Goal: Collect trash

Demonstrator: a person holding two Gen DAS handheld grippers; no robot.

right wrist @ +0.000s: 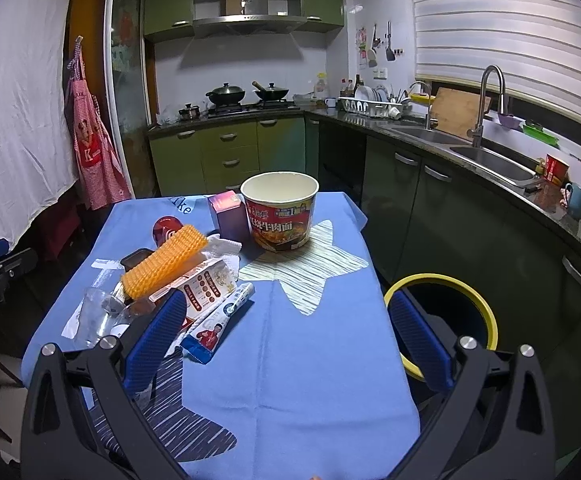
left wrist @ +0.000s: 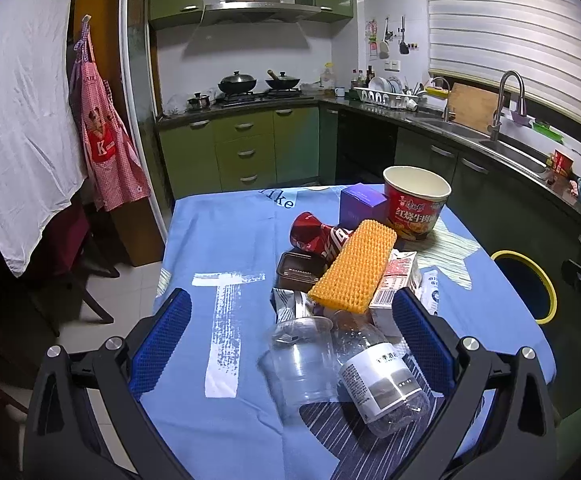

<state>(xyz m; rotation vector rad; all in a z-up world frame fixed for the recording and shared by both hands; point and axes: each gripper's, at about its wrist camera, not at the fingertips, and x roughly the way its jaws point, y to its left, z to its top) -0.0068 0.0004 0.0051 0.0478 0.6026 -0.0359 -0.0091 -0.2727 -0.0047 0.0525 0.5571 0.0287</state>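
A pile of trash lies on the blue-clothed table (left wrist: 226,240). In the left wrist view my left gripper (left wrist: 292,340) is open just above the cloth, with a clear plastic cup (left wrist: 302,360) and a clear labelled bottle (left wrist: 374,376) lying between its fingers. Behind them sit an orange waffle-textured pad (left wrist: 354,266), a milk carton (left wrist: 394,284), a red can (left wrist: 318,236), a brown tray (left wrist: 296,272), a purple box (left wrist: 360,206) and a red noodle cup (left wrist: 414,204). My right gripper (right wrist: 288,344) is open over bare cloth, with a toothpaste tube (right wrist: 218,320) just beyond its left finger.
A dark trash bin with a yellow rim (right wrist: 438,276) stands on the floor off the table's right edge. Green kitchen cabinets, a stove with pans and a sink counter (right wrist: 490,160) run along the back and right. A red apron (left wrist: 106,140) and white sheet hang at left.
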